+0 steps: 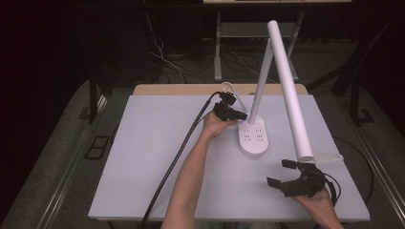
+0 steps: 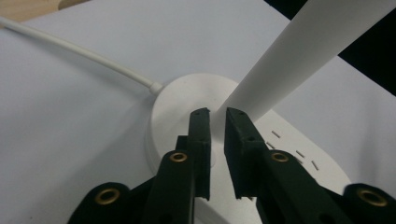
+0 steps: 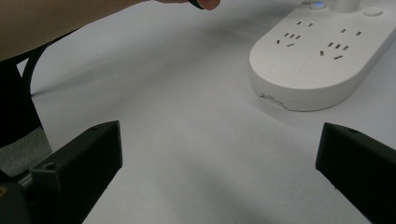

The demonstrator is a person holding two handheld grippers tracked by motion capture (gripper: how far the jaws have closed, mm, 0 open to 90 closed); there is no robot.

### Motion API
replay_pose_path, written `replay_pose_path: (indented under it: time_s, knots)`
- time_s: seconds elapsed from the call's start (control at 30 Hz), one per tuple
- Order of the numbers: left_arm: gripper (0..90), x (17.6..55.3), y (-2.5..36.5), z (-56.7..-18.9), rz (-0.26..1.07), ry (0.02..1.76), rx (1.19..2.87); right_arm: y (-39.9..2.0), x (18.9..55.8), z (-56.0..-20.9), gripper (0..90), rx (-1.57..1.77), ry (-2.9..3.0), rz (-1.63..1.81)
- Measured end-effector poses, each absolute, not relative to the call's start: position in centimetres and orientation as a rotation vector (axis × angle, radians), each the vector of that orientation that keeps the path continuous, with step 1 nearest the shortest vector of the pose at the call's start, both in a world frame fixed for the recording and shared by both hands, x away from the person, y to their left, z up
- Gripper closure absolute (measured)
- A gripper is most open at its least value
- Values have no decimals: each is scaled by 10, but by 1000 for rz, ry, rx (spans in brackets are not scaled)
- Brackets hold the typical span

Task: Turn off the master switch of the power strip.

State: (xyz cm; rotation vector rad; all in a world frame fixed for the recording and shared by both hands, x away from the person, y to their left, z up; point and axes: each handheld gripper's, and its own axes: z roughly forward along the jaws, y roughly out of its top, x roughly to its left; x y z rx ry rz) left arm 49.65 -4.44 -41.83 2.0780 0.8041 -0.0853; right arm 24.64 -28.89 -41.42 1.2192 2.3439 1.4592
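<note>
Left forearm reaches way forward, and the left gripper (image 2: 217, 114) is pinched down to just a thin gap, nothing between the tips, its cable trailing back alongside the arm. The right gripper (image 1: 282, 172) sits low and near the person's body, jaws spread wide apart, pointing left.

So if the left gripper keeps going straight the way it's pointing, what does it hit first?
Probably the lamp's white stem, where it rises from the base. The left gripper has its nearly closed jaws aimed there, though depth is unclear.
</note>
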Motion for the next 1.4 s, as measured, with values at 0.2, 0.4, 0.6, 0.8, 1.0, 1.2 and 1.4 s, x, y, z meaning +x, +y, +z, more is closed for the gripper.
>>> replay_pose_path:
  time_s: [0.2, 0.4, 0.6, 0.8, 1.0, 1.2, 1.4]
  knots:
    - [897, 496, -46, -421, -89, 808, 2107, -289, 246, -414, 0, 1225, 2349, 1456]
    - [899, 495, -49, -427, -80, 799, 2133, -288, 246, -414, 0, 1221, 2352, 1455]
    - [898, 496, -49, -427, -79, 807, 2124, -288, 246, -414, 0, 1215, 2357, 1452]
    - [900, 497, -48, -427, -82, 819, 2119, -287, 246, -414, 0, 1215, 2356, 1454]
    - [900, 499, -48, -430, -128, 876, 2100, -288, 245, -414, 0, 1202, 2355, 1452]
    - [900, 498, -49, -429, -115, 888, 2106, -288, 245, -414, 0, 1207, 2354, 1454]
    - [900, 499, -47, -431, -149, 916, 2079, -286, 244, -414, 0, 1198, 2355, 1449]
